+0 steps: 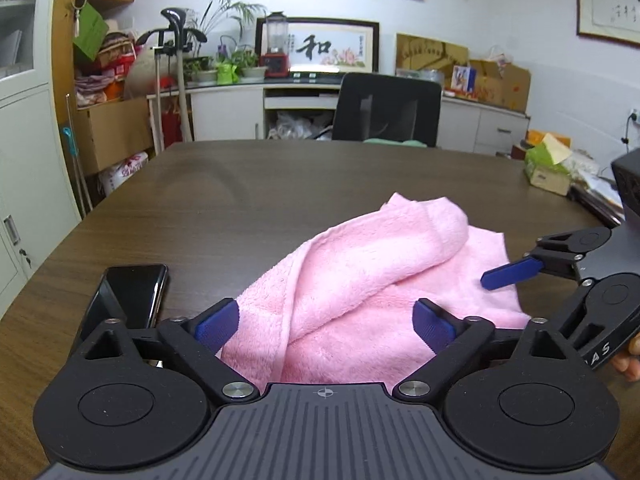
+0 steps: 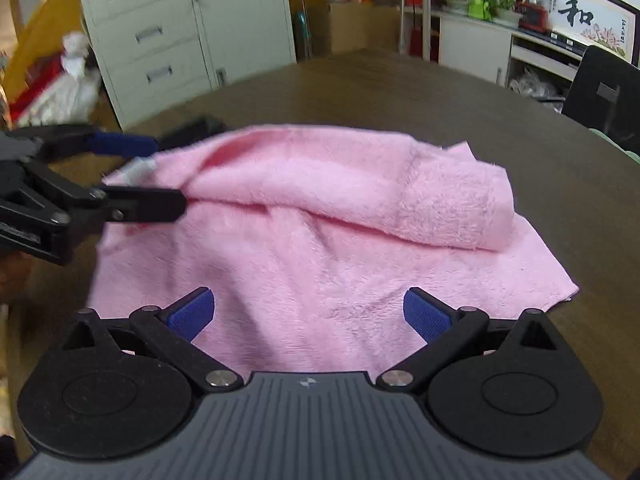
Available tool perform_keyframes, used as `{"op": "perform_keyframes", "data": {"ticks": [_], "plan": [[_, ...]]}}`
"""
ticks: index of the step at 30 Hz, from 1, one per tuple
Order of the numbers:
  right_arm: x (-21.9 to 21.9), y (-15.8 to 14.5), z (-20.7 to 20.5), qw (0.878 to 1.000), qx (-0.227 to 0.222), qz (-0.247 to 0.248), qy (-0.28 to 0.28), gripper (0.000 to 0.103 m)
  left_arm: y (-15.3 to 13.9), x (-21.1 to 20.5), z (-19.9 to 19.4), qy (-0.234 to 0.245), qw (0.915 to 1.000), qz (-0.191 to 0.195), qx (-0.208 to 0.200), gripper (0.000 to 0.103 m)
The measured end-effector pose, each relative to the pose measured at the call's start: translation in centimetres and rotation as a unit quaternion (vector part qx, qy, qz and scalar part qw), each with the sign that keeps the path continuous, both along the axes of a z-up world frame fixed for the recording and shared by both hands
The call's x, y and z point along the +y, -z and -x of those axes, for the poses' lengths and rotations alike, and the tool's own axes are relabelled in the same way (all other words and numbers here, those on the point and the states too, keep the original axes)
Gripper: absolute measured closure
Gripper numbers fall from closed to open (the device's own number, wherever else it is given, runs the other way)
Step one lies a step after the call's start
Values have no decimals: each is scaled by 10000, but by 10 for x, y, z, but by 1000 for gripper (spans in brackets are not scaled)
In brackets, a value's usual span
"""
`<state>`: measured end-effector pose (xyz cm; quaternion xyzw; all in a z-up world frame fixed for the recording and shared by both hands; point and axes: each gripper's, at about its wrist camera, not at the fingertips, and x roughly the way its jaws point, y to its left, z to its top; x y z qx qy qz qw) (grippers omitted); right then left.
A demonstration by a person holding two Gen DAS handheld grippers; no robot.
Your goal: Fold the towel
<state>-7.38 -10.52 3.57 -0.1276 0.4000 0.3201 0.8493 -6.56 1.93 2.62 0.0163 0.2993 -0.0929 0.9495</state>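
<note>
Left wrist: phone beside towel; tissue box well apart.

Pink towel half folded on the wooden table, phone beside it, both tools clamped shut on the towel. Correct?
Not quite. Both tools are open, not clamped: in the left wrist view the left tool has its jaws spread with the pink towel loose between them, and the right tool is likewise spread. The phone and wooden table are as stated.

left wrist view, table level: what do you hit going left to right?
Black phone → left gripper, open over the cloth → pink towel → right gripper at the towel's right edge → green tissue box.
</note>
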Motion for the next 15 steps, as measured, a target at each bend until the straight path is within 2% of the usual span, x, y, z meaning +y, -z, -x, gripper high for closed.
{"op": "perform_keyframes", "data": {"ticks": [4, 6, 9, 12, 15], "plan": [[0, -6, -2, 9987, 281, 348, -262, 0, -5, -8, -4, 24, 9999, -126, -61, 0], [-9, -9, -3, 9949, 486, 610, -634, 0, -10, -12, -5, 24, 9998, -192, -75, 0], [-33, -15, -8, 9872, 871, 1046, -826, 0, -15, -20, -9, 104, 9996, -225, -136, 0], [-70, -20, -18, 9803, 1118, 1436, -768, 0, -19, -25, -6, 191, 9995, -202, -167, 0], [-106, -25, -28, 9761, 1147, 1808, -379, 0, -17, -36, -8, 315, 9993, -131, -147, 0]]}}
